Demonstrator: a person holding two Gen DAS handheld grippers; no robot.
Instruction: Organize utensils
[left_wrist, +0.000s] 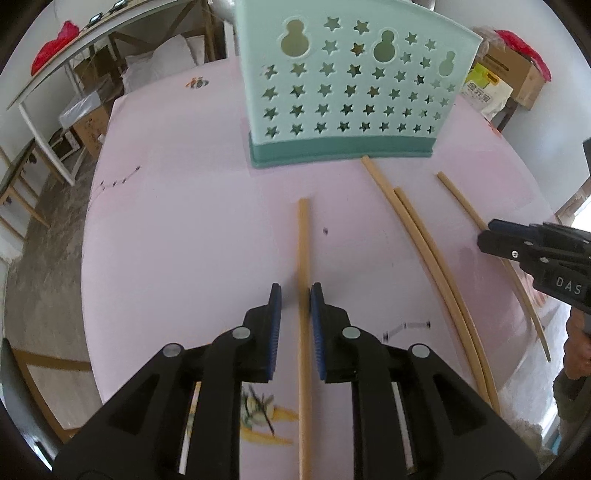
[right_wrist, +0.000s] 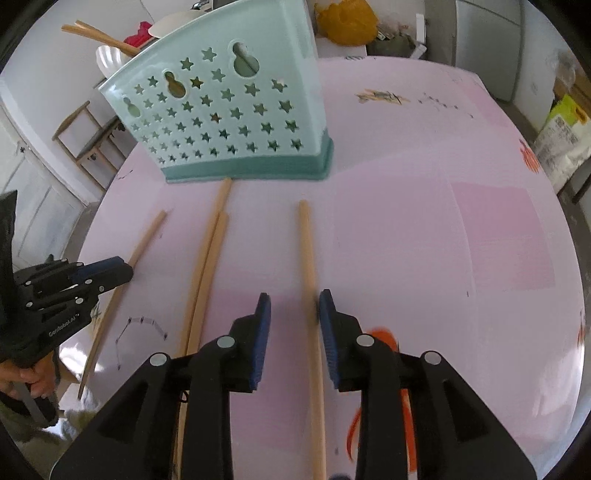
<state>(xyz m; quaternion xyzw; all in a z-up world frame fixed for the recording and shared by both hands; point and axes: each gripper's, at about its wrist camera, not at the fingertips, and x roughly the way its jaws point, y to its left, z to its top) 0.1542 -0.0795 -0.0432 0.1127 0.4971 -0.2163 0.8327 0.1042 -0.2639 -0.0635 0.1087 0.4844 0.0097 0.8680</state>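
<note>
Straddling one chopstick each, both grippers sit low over the pink table (left_wrist: 177, 229)

Left gripper (left_wrist: 296, 291): fingers apart, a narrow gap; leftmost chopstick (left_wrist: 303, 258) runs between the blue pads (left_wrist: 276, 317), close to the right pad, contact not certain. Not clamped

Right gripper (right_wrist: 294, 301): fingers apart, wider gap; rightmost chopstick (right_wrist: 307, 251) lies between them, nearer the right pad. Not clamped. In the left wrist view this same stick (left_wrist: 461, 203) runs under that gripper

Middle pair of chopsticks (left_wrist: 417, 225) lies side by side, touching along their length, between the two straddled sticks; the longer-reaching one ends at the foot of the holder

Mint-green utensil holder (left_wrist: 343, 92) stands upright toward the far edge of the table, star-shaped cutouts across its wall, darker teal base. All four sticks lie flat on the table in front of it, tips pointing toward it

Right wrist view: two more chopsticks (right_wrist: 96, 35) stick out above the holder's far rim; cannot tell whether they stand inside the holder or in something behind it

Painted decorations on the table surface near the near edge; cardboard boxes (left_wrist: 517, 74) off the table, in the background
</note>
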